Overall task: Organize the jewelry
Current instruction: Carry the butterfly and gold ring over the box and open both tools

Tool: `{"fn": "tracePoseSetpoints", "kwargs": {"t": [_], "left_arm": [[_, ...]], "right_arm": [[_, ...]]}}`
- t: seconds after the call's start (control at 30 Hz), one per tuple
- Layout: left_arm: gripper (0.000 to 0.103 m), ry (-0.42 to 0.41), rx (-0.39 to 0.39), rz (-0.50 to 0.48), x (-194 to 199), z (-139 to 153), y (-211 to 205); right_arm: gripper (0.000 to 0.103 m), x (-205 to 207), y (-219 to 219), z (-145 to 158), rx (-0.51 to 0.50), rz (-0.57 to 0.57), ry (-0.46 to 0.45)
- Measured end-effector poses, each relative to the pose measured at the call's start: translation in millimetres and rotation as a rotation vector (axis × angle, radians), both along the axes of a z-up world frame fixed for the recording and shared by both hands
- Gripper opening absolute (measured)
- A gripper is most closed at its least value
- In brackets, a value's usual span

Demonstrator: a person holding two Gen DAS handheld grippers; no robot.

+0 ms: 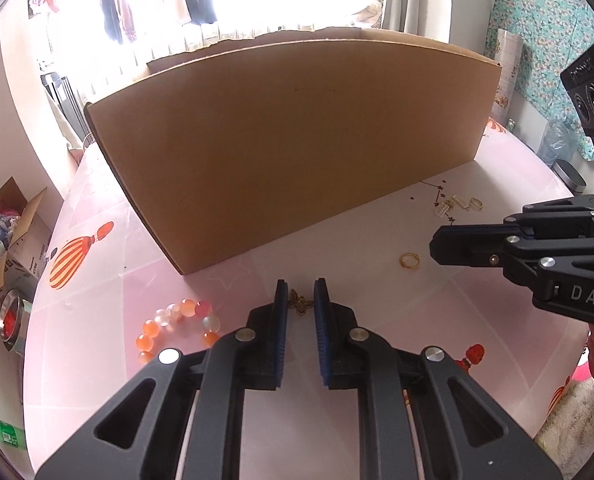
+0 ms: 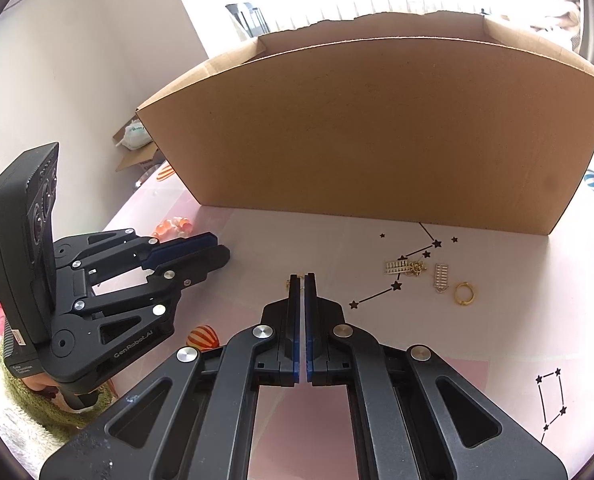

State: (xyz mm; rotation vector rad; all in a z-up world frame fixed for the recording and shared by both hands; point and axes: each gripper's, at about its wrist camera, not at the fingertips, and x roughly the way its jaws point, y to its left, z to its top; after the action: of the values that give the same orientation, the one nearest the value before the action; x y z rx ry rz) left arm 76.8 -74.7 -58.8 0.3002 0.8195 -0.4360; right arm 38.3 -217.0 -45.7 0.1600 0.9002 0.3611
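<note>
Two grippers hover low over the pink counter [image 1: 377, 220], in front of an open cardboard box [image 1: 289, 140] that fills the upper middle of both views.

Left gripper [image 1: 301, 300]: fingers a narrow gap apart, bracketing a small brass butterfly charm [image 1: 300, 305] lying on the counter at lower centre. Pads do not appear to press on it. Orange-and-white bead bracelet [image 1: 179, 326] lies just left of the fingers.

Right gripper [image 2: 302, 280]: fingers shut almost flush. A glint of gold shows at the tips, left side; cannot tell whether anything is pinched.

Loose pieces, right of centre in the right wrist view: gold hoop ring [image 2: 464, 294], two small ladder-shaped charms [image 2: 441, 278], a tangle of gold chain [image 2: 416, 268]. Another gold ring [image 1: 409, 260] sits near the right gripper's tip in the left wrist view.

Step in hand, by my reading: picking up the butterfly. Next move calls for closing squarely on the thin charm, lifting, and carrying it over the box's near wall.
</note>
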Motion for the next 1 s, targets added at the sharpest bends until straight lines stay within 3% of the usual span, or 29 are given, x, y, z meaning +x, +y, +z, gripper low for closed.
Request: {"fn": "tracePoseSetpoints", "kwargs": {"t": [0.1,0.2,0.23,0.43,0.53,0.57,0.6,1.0], "left_arm": [[0.013,0.002,-0.012,0.0,-0.6,2.2,2.2],[0.013,0.002,-0.029,-0.001,-0.2,4.5,4.3],[0.013,0.0,-0.032,0.001,-0.4,5.6,5.4],[0.013,-0.019,-0.06,0.005,-4.7,15.0,11.7],[0.013,-0.033,-0.063,0.004,-7.1,19.1,13.4],[0.013,-0.035,-0.066,0.005,-8.0,20.5,14.1],[0.013,-0.038,-0.07,0.007,-8.6,21.7,14.7],[0.013,-0.085,-0.101,0.014,-17.7,40.2,19.7]], "right_arm": [[0.006,0.6,3.5,0.8,-0.014,0.016,-0.005],[0.03,1.9,8.3,1.1,-0.045,0.037,-0.016],[0.03,2.9,10.5,0.9,-0.061,0.041,-0.021],[0.029,10.2,26.4,-4.2,-0.164,0.092,-0.03],[0.021,10.8,35.2,-6.2,-0.236,0.111,-0.042],[0.01,10.8,38.1,-6.1,-0.259,0.12,-0.046],[0.008,11.3,39.5,-5.7,-0.265,0.128,-0.044],[0.008,5.6,25.9,-1.9,-0.186,0.112,-0.047]]}}
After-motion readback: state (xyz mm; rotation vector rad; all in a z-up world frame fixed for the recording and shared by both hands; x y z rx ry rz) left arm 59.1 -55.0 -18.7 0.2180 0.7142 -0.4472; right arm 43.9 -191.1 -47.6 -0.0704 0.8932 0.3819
